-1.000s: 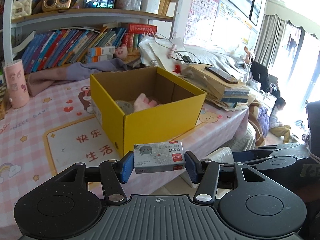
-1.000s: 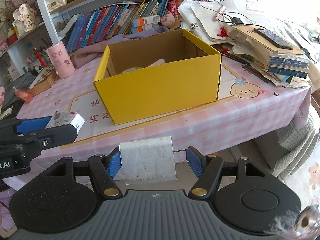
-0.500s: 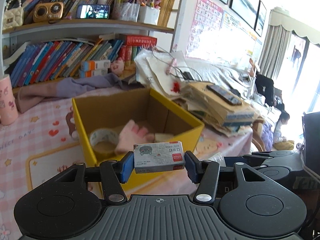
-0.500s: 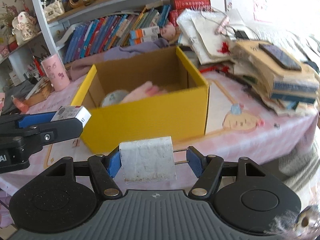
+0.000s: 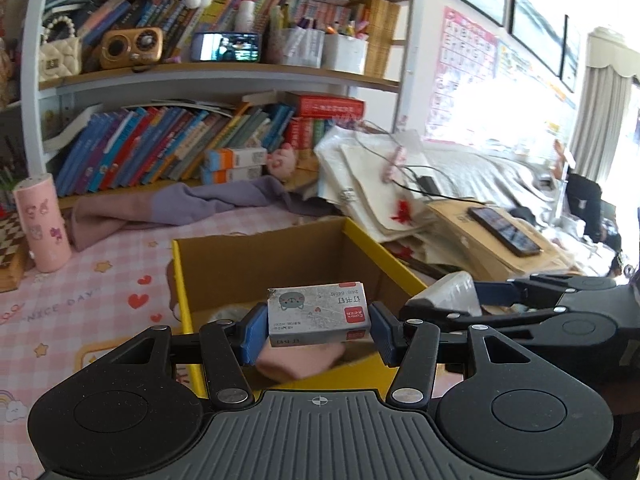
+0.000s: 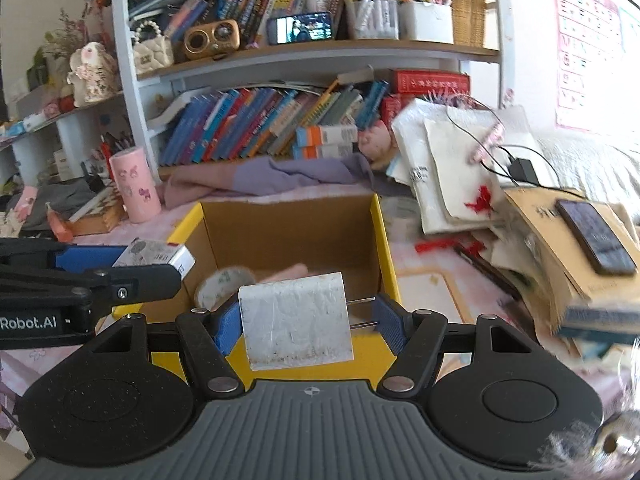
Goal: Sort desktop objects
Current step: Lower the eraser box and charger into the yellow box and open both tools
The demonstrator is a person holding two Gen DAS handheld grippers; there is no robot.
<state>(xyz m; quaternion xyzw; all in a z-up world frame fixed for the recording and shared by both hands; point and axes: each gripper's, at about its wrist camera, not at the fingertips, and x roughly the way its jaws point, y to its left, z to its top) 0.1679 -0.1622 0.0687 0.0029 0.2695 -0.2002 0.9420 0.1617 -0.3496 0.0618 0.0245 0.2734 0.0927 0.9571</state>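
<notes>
L hand-held gripper [image 5: 318, 330]: blue pads clamped on both ends of a small grey staple box [image 5: 318, 314], cat print on top, red label at one corner. Box held level, in front of/over the near edge of the yellow cardboard box [image 5: 362, 242]. R hand-held gripper [image 6: 306, 322]: grasping a white charger plug [image 6: 296, 320]; L pad against plug body, two metal prongs reach to the R pad. Plug sits over the carton's near wall. In R wrist view, L gripper w/ staple box visible at left, just beside carton's left wall.

Carton open-topped, brown inside, on pink checked tabletop [image 5: 100, 280]. Inside: tape roll [image 6: 224, 286] and a pink soft item [image 5: 298, 362], exact type unclear. Pink cup [image 6: 134, 184] upright, back left of carton, apart from it. Right of carton: paper/book stack w/ dark phone [image 6: 596, 238] on top. Bookshelf [image 6: 280, 120] behind, books leaning.
</notes>
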